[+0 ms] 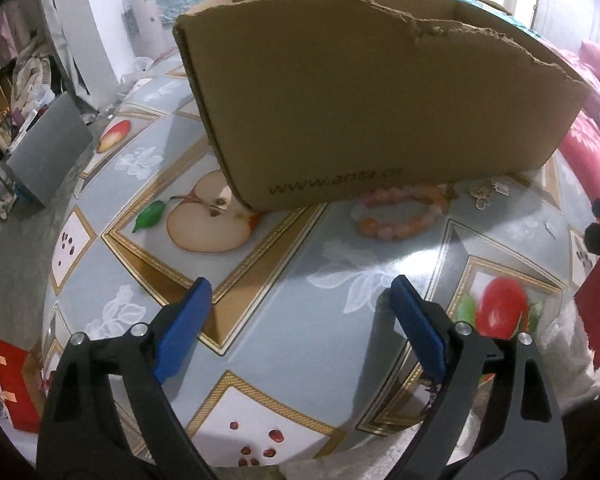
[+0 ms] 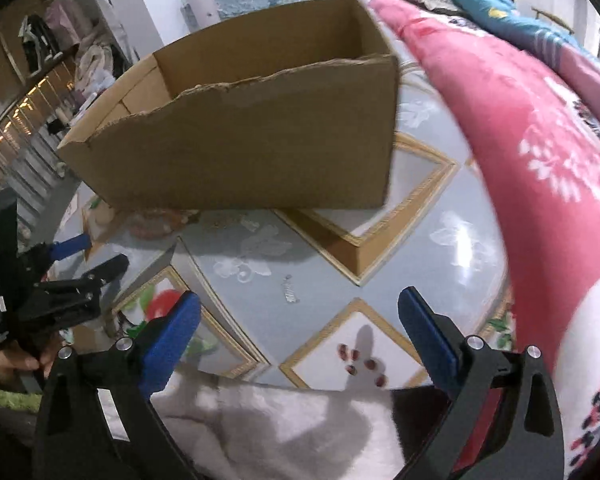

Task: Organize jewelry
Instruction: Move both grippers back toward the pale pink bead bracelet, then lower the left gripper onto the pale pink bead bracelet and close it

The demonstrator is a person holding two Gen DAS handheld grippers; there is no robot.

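Both grippers are hovering over the table [image 1: 284, 320], jaws spread wide, nothing held: left gripper [image 1: 300, 300], right gripper [image 2: 300, 312]. The bead bracelet [image 1: 400, 214] is lying just beside the cardboard box [image 1: 360, 100], a small silver piece [image 2: 290, 292] nearer the right gripper. Pick-up seems not yet begun; next, closing on one piece and lifting it over the torn box wall.

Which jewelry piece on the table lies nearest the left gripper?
The pink-and-orange beaded bracelet, a closed ring of round beads just in front of the cardboard box. The small gold pieces lie farther off to its right.
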